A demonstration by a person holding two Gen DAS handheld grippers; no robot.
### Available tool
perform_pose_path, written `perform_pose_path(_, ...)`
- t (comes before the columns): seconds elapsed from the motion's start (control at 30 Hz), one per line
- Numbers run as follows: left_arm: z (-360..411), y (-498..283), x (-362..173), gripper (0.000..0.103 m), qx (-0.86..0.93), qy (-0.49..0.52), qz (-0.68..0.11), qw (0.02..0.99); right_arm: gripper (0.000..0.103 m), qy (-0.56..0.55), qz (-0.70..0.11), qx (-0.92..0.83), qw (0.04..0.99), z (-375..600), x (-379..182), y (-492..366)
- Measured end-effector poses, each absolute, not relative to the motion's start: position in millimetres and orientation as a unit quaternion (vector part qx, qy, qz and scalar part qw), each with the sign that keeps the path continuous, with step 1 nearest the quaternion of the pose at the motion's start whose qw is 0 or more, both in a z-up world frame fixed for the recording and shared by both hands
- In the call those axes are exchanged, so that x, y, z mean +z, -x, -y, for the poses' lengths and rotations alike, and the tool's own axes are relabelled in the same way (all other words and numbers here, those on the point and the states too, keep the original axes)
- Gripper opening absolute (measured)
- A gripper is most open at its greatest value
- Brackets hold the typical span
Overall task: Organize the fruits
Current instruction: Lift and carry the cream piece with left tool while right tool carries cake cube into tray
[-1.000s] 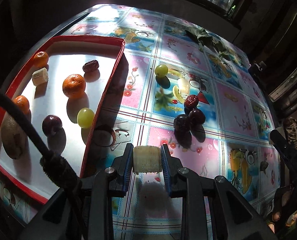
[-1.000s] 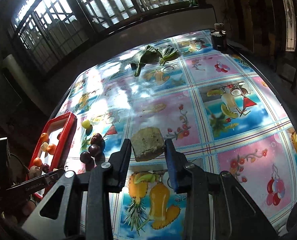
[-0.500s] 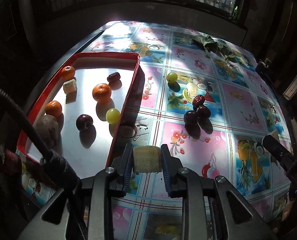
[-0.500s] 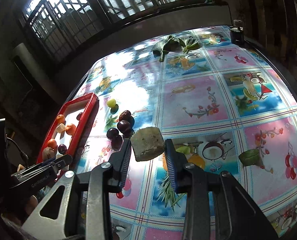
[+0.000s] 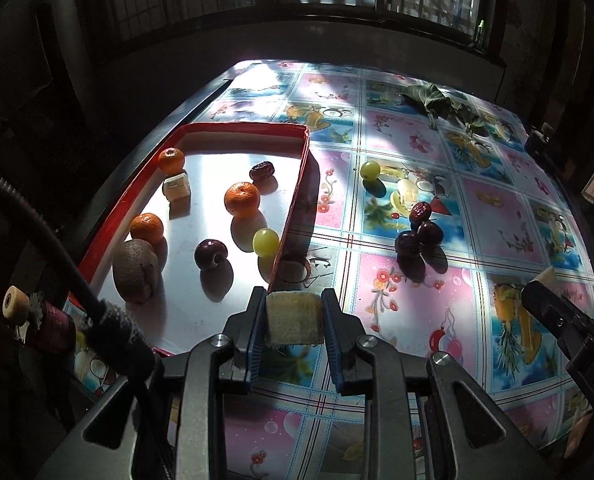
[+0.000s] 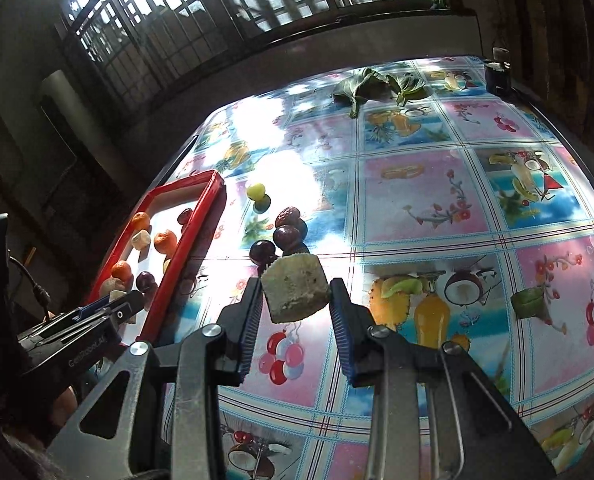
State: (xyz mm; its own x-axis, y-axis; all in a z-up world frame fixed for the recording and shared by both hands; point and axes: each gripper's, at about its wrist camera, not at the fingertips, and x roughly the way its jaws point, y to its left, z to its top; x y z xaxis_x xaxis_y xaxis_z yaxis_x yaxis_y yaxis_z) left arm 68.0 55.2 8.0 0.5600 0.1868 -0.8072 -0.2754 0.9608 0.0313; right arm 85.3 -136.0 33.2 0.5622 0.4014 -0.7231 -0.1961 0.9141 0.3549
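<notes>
Above the tablecloth (image 5: 401, 304), the left gripper (image 5: 294, 322) clamped a banana chunk (image 5: 294, 320) beside the red tray (image 5: 293, 196). The right gripper (image 6: 297, 300) gripped another chunk (image 6: 295, 288) near the loose dark fruits (image 6: 285, 236) and grape (image 6: 255, 191).

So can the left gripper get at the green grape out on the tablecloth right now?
Probably not yet: the left gripper is shut on a banana chunk, so it must drop that first. The green grape itself sits in the open, nothing touching it.

3 oranges (image 5: 242, 199), 2 grapes (image 5: 265, 242)
</notes>
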Motion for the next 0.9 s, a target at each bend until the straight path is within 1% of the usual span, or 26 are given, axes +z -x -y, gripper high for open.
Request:
perform_pose_path(0.67, -86.4, -70.1, 0.5, 0.026, 0.147, 0.074, -0.456, 0.875, 0.036, -0.097, -0.455, 0.196, 0.863, 98.1, 24.9, -94.5)
perform_pose_path(0.9, -115.3, -74.8, 5.2, 0.026, 0.157, 0.097, -0.455, 0.871, 0.036, -0.086, -0.461, 0.215, 0.857, 73.4, 22.6, -107.0)
